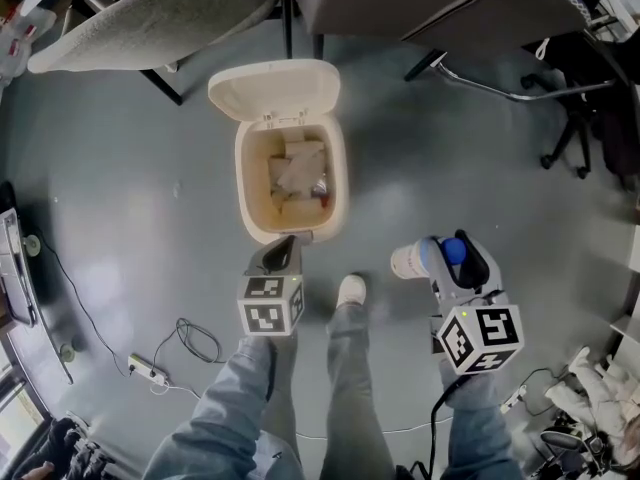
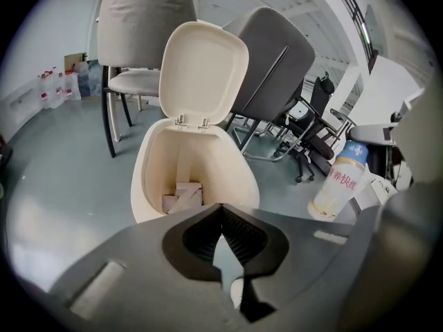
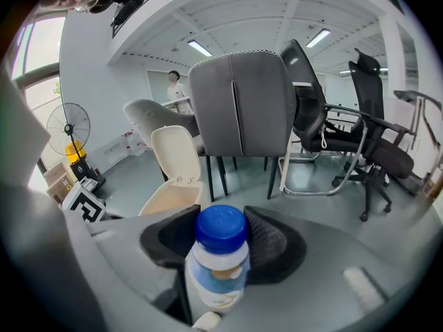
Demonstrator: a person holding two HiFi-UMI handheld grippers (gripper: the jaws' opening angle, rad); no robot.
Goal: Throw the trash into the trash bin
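Right gripper point(image 3: 220, 235) has its fingers clamped on the blue-capped bottle point(image 1: 410, 261) near the cap, over the floor just right of the open trash bin point(image 1: 243, 168); looks light, stiff, kinda slick, and the left gripper point(image 1: 285, 249) is clenched empty.

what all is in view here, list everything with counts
trash bin: one, cream, floor at centre, lid open
paper scraps: several, pale, inside the bin
bottle: one, white with blue cap, held at right
chairs: two, grey, behind the bin
office chairs: two, black, right of the grey ones
power strip: one, white, floor at left, with cable
fan: one, black, far back
bystander: one, white top, far back
shoe: one, white, near the bin
left gripper: grey, shut, empty, at the bin's front
right gripper: grey, shut on the bottle
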